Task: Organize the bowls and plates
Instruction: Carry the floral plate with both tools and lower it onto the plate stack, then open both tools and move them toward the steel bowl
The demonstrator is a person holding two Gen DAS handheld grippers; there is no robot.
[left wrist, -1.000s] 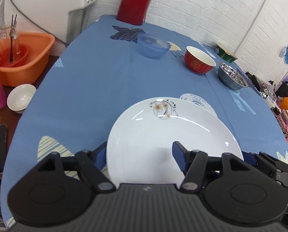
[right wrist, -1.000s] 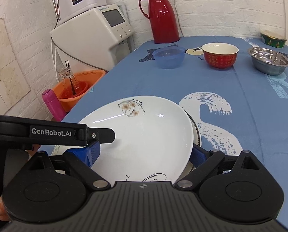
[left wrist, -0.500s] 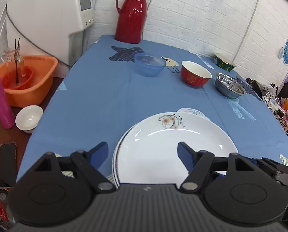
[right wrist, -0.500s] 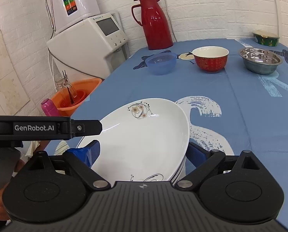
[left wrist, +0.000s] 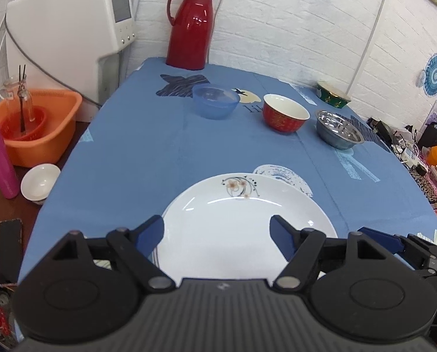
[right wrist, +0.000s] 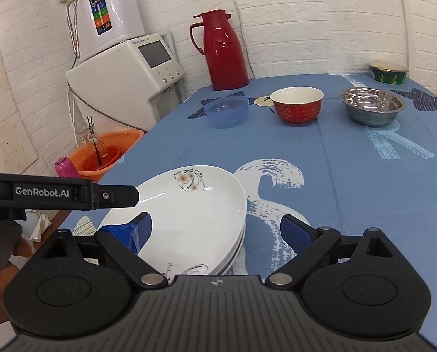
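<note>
White stacked plates [left wrist: 242, 228] lie under both hand-held grippers, left [left wrist: 217, 236] and right [right wrist: 215, 231], each spread wide.

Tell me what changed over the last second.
The flowered white plate, tilted and pinched in the left tool a second ago, now lies flat on the plate stack. Both tools are open and backed away. The bowls and red thermos stayed put.
</note>
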